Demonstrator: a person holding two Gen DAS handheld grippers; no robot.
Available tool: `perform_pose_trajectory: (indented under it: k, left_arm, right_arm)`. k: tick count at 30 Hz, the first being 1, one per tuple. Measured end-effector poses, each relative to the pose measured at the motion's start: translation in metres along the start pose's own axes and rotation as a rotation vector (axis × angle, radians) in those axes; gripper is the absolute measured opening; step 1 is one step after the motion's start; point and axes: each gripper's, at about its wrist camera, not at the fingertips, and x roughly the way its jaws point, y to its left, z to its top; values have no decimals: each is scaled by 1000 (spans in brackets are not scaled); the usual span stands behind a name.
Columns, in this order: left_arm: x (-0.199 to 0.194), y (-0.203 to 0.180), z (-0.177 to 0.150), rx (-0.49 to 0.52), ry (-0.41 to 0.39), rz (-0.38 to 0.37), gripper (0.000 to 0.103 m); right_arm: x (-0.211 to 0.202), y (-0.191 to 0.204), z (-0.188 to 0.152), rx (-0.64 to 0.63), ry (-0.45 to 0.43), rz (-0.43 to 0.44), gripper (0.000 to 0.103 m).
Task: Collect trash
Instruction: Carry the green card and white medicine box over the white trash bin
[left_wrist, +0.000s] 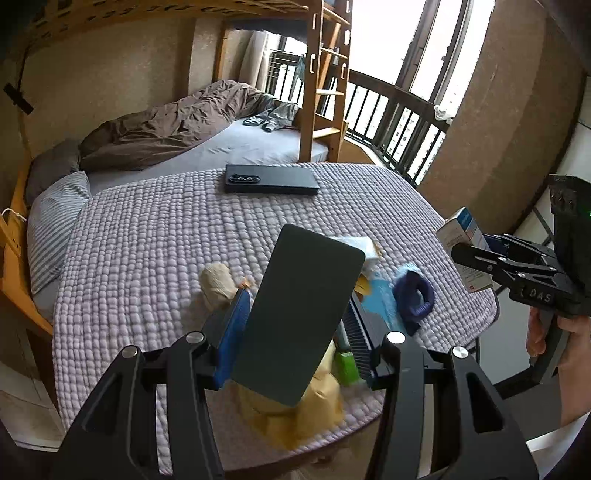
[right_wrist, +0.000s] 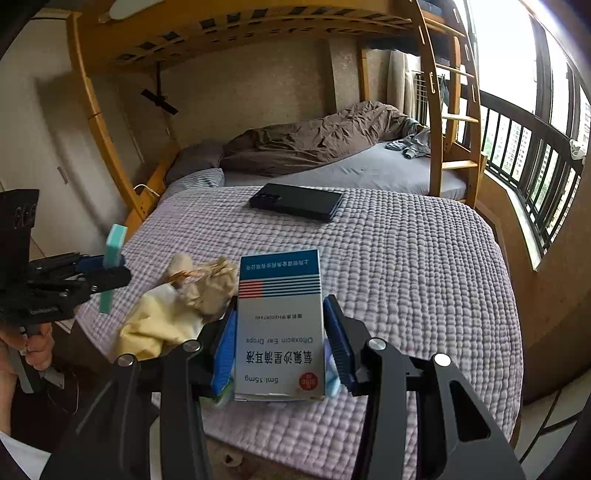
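My left gripper (left_wrist: 293, 314) is shut on a flat dark green box (left_wrist: 299, 314), held tilted above the quilt; from the right wrist view the box (right_wrist: 112, 267) looks teal and upright. My right gripper (right_wrist: 282, 328) is shut on a white and blue ear-drops carton (right_wrist: 280, 325), lifted over the quilt's right edge; the carton also shows in the left wrist view (left_wrist: 463, 236). Crumpled tan paper (right_wrist: 207, 288) and a yellow wrapper (right_wrist: 151, 328) lie on the quilt at the near left. A light blue packet (left_wrist: 382, 299) and a dark blue ring-shaped item (left_wrist: 413, 295) lie near the quilt's near right.
A black phone (right_wrist: 295, 203) lies at the far middle of the lilac quilt (right_wrist: 406, 277). Behind it is a bunk bed (right_wrist: 96, 122) with a brown duvet (right_wrist: 314, 144). A railed window (right_wrist: 535, 166) is on the right.
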Motion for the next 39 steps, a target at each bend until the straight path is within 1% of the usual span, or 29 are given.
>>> perform_pose_trajectory:
  k: [2,5,9,23,30,34,39]
  left_arm:
    - [-2,-8,-5,8,6,-13,52]
    - [-6,-20,-11,33,11,-7,52]
    - [-5,-34,-20,53,29,-22,52]
    - [-5,-68,-46,125,81,-64,53]
    - [-7,-78,-62,151,115,-62,53]
    - [-8,-82,-75,156,144,-65,53]
    - [-7,-87,-90,177,175,-51,53]
  right_arm:
    - [-7,5,-6,-6,2,5,44]
    - [-16,9,-14,-7,5,19,44]
    - [-25,14,-26,-11,12,33,44]
    - [-48,27,-54,-53,38,64,44]
    - [-51,33,-71,-60,72,74,44]
    - [-50,35,-83,-68,108,67,44]
    - [-43,39,-98,-93,158,32,44]
